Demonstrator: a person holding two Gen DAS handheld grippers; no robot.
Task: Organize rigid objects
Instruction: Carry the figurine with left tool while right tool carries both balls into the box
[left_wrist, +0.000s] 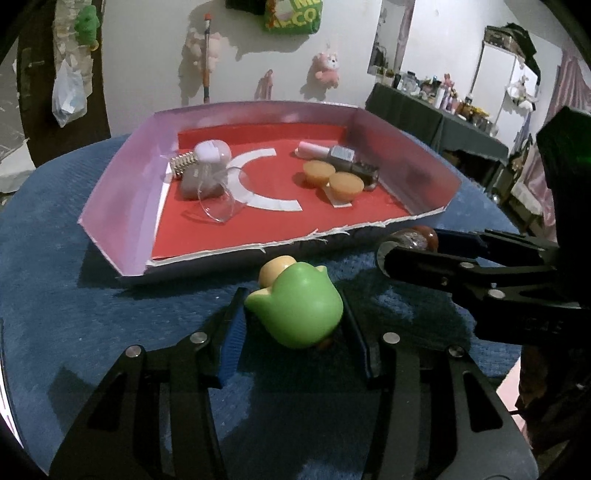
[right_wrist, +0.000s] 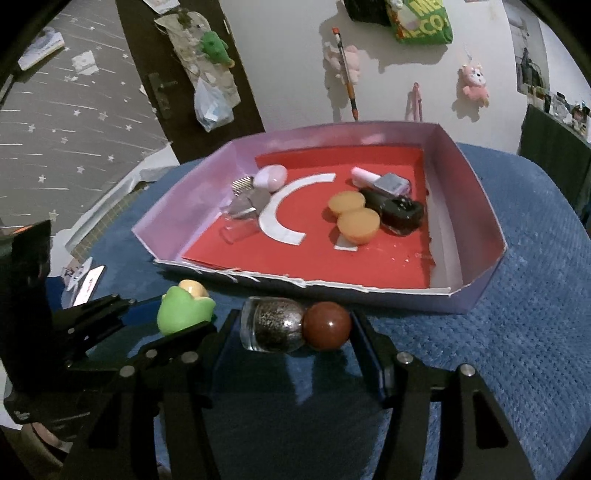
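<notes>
A shallow cardboard tray (left_wrist: 122, 192) with pink walls and a red floor sits on a blue cloth; it also shows in the right wrist view (right_wrist: 476, 184). My left gripper (left_wrist: 293, 308) is shut on a green tulip-shaped toy (left_wrist: 299, 306) just in front of the tray's torn front edge. My right gripper (right_wrist: 291, 326) is shut on a glitter nail polish bottle (right_wrist: 273, 325) with a round brown cap (right_wrist: 327, 325), lying crosswise between the fingers. Each gripper shows in the other's view: right gripper (left_wrist: 406, 247), left gripper with the toy (right_wrist: 184, 310).
In the tray lie two orange caps (left_wrist: 332, 177), several nail polish bottles (left_wrist: 341, 155), a clear glass piece (left_wrist: 218, 199) and a lilac-capped item (left_wrist: 212, 151). A blue cloth (right_wrist: 517, 350) covers the round table. Plush toys hang on the wall behind.
</notes>
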